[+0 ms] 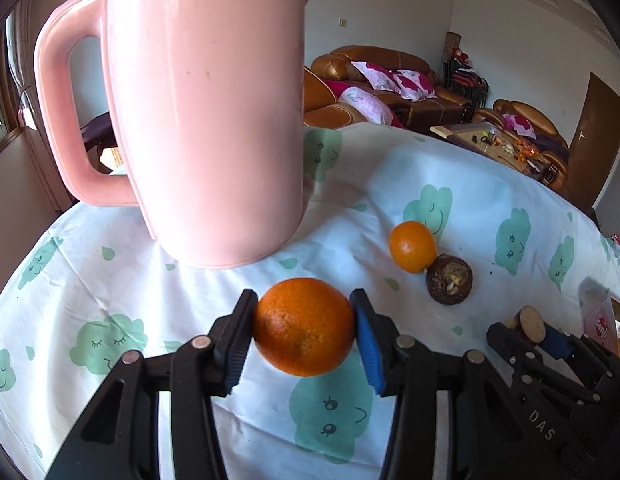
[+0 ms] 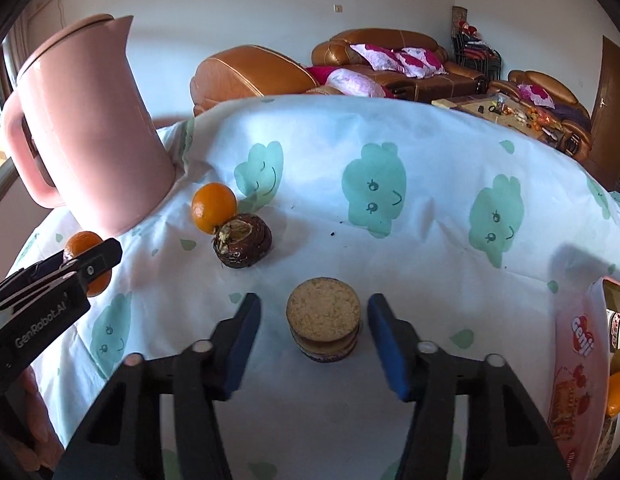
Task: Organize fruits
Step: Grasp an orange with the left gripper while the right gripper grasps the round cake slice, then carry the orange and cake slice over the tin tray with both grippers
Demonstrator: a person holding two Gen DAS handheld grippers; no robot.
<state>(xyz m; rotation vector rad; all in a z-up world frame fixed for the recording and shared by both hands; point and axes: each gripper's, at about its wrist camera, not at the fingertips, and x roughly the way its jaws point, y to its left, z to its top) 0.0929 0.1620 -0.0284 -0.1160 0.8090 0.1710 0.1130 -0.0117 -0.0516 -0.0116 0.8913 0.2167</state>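
Observation:
My left gripper (image 1: 303, 326) is shut on a large orange (image 1: 303, 326) and holds it just above the cloud-print tablecloth (image 1: 109, 288). It also shows at the left of the right wrist view (image 2: 85, 264). A smaller orange (image 1: 412, 246) lies beside a dark brown round fruit (image 1: 449, 278), touching it; both show in the right wrist view, orange (image 2: 213, 207) and brown fruit (image 2: 242, 242). My right gripper (image 2: 314, 330) is open around a round sandwich biscuit (image 2: 323, 318) without touching it.
A tall pink jug (image 1: 201, 112) stands on the table close behind the held orange, also in the right wrist view (image 2: 85, 132). A pink snack box (image 2: 582, 364) with oranges behind it stands at the right edge. Brown sofas (image 2: 390, 60) lie beyond the table.

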